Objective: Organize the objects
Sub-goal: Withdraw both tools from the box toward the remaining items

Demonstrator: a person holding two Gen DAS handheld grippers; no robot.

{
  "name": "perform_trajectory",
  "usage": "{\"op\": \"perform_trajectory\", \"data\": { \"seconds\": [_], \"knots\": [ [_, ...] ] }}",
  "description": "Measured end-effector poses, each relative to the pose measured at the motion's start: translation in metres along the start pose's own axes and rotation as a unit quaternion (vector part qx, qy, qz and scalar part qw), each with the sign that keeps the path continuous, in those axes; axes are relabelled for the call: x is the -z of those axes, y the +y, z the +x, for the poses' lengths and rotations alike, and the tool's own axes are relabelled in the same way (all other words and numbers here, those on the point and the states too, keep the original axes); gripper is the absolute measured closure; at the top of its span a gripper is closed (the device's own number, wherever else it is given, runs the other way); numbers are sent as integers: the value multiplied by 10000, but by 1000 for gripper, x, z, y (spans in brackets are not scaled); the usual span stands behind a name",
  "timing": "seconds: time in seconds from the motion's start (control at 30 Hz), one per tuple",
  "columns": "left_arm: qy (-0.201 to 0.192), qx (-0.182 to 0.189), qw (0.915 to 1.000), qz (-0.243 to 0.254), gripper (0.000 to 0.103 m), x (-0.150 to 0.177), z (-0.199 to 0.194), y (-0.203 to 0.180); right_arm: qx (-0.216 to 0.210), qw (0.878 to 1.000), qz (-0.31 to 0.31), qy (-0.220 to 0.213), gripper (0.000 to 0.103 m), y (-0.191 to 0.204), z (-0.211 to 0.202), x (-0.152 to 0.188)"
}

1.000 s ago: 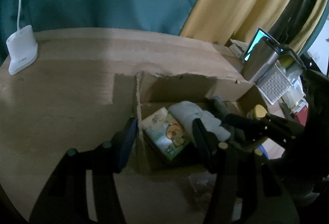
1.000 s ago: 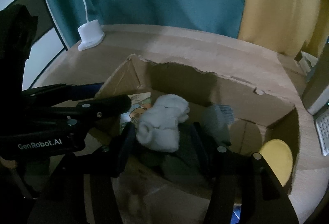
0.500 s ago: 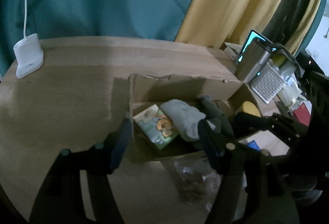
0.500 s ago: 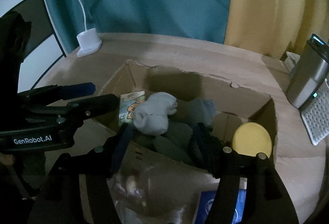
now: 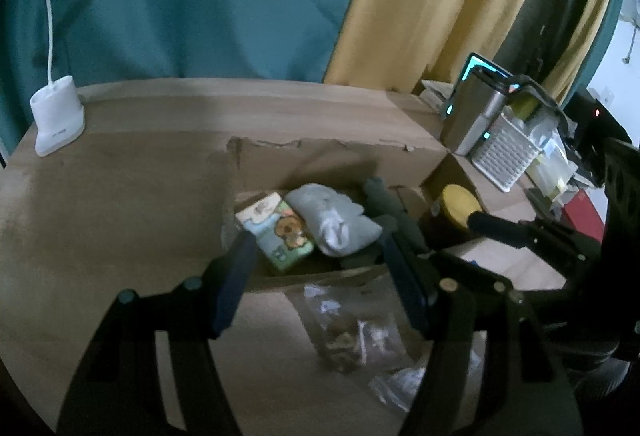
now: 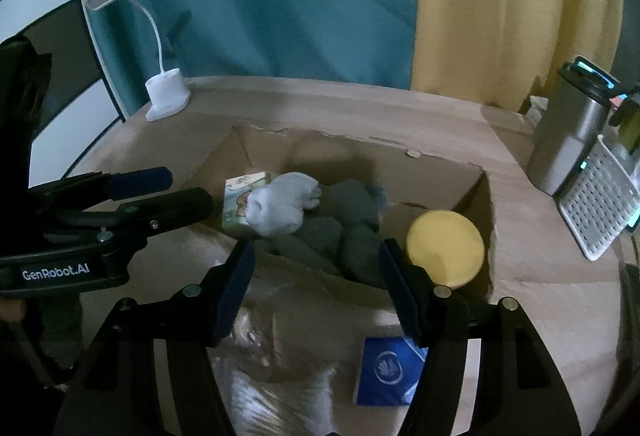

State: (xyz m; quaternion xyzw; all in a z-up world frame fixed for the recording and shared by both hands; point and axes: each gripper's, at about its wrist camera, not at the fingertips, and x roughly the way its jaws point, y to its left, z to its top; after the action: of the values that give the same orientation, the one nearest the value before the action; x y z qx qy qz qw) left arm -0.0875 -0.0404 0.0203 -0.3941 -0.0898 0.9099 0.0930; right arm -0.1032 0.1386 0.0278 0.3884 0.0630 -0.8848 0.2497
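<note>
An open cardboard box (image 5: pixel 320 149) (image 6: pixel 360 147) lies on the wooden table. It holds a cartoon tissue pack (image 5: pixel 280 232) (image 6: pixel 238 203), a white rolled sock (image 5: pixel 332 220) (image 6: pixel 280 207), dark grey socks (image 6: pixel 344 232) and a yellow round lid (image 6: pixel 444 248) (image 5: pixel 458 201). My left gripper (image 5: pixel 320 268) hovers open above the box's near edge, with nothing between its fingers. My right gripper (image 6: pixel 318 272) is open too, just before the near wall and empty. A clear plastic bag (image 5: pixel 348 328) (image 6: pixel 280 376) and a blue packet (image 6: pixel 386 368) lie in front of the box.
A white desk lamp (image 5: pixel 56 119) (image 6: pixel 166 95) stands at the table's back left. A steel bottle (image 5: pixel 476 115) (image 6: pixel 568 143) and a white perforated basket (image 5: pixel 504 155) (image 6: pixel 596 211) crowd the right side. Teal and yellow curtains hang behind the table.
Both grippers have drawn back and up from the box, and their jaws have widened. The plastic bag and blue packet have come into view in front of the box.
</note>
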Motion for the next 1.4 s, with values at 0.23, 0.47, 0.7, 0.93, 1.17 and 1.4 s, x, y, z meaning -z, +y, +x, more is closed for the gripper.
{"op": "perform_trajectory", "data": {
  "seconds": [0.23,0.47,0.7,0.93,1.17,1.4],
  "knots": [
    [-2,-5,10000,53,35,7,-4,-13,77,9999,64,-81,36,-9,-15,10],
    [20,12,9999,113,35,15,-6,-25,153,9997,142,-110,36,-16,-26,19],
    [54,38,9999,139,35,22,-7,-31,219,9995,215,-93,36,-22,-32,28],
    [72,46,9998,167,35,28,-9,-36,248,9993,252,-76,36,-25,-36,35],
    [91,45,9998,184,34,34,-10,-39,271,9992,297,-79,36,-26,-40,43],
    [123,32,9998,184,34,45,-11,-42,289,9990,343,-60,36,-29,-44,52]
  ]
}}
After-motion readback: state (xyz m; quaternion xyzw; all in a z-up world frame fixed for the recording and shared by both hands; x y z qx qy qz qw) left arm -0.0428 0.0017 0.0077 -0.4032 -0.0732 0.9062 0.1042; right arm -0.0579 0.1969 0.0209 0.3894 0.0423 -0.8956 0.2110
